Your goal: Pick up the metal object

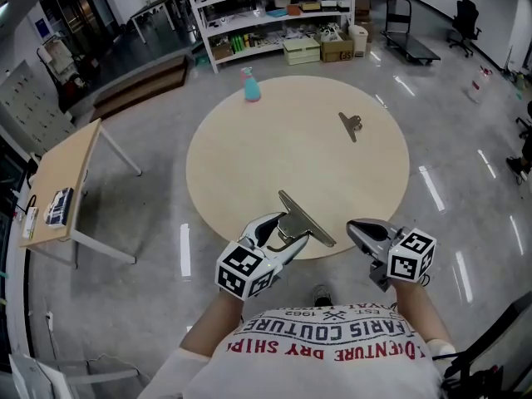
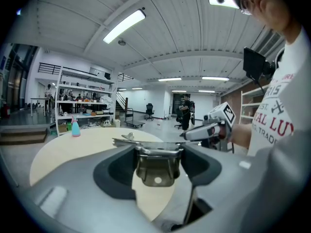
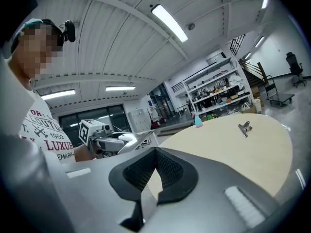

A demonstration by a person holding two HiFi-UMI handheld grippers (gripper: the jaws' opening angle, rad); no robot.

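Metal clip (image 1: 309, 221), long flat bar, in left tool (image 1: 281, 233).

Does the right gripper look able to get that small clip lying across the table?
Probably yes: the right gripper is empty and only bare table lies before the clip, though it's far.

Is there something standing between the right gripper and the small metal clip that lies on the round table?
Nothing visible. Only bare table lies between the right gripper and the clip; the spray bottle stands far off to the left.
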